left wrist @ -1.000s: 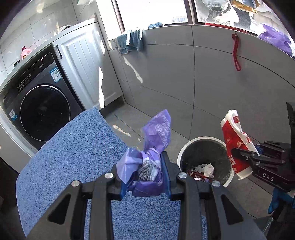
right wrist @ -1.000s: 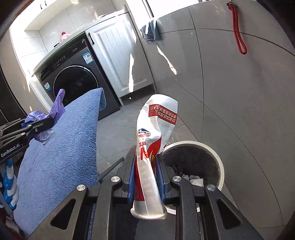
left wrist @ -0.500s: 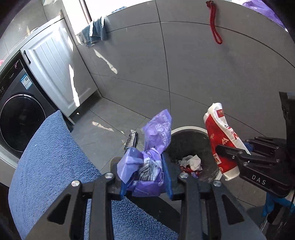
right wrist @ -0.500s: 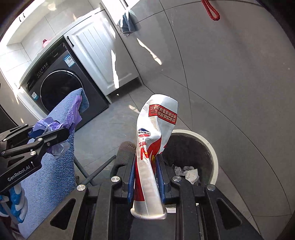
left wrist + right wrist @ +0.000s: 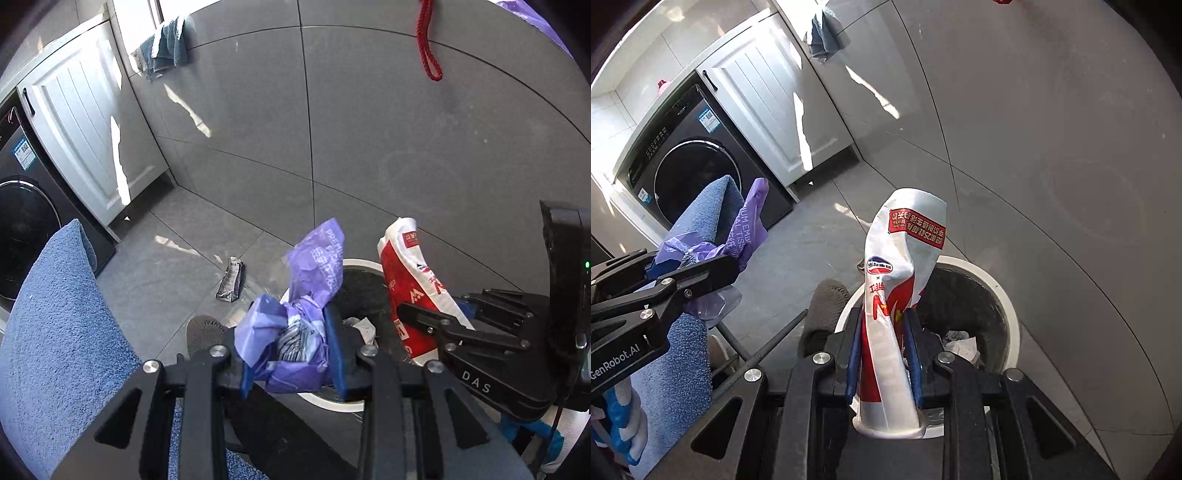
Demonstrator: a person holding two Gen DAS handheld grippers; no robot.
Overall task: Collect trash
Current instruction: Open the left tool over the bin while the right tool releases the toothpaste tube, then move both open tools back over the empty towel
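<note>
Purple wrapper (image 5: 295, 332) pinched in left tool (image 5: 293, 354), red-white packet (image 5: 886, 332) in right tool (image 5: 882, 354), seemingly above bin (image 5: 1004, 295).

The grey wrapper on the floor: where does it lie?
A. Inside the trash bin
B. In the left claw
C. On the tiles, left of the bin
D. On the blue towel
C: the grey wrapper lies flat on the floor tiles, apart from the trash bin to its right.

A purple wrapper (image 5: 295, 325) with white lettering, a red-and-white pouch (image 5: 901, 280), a white-rimmed black bin (image 5: 1004, 295), a blue towel (image 5: 55, 332), grey floor tiles (image 5: 177, 273).
</note>
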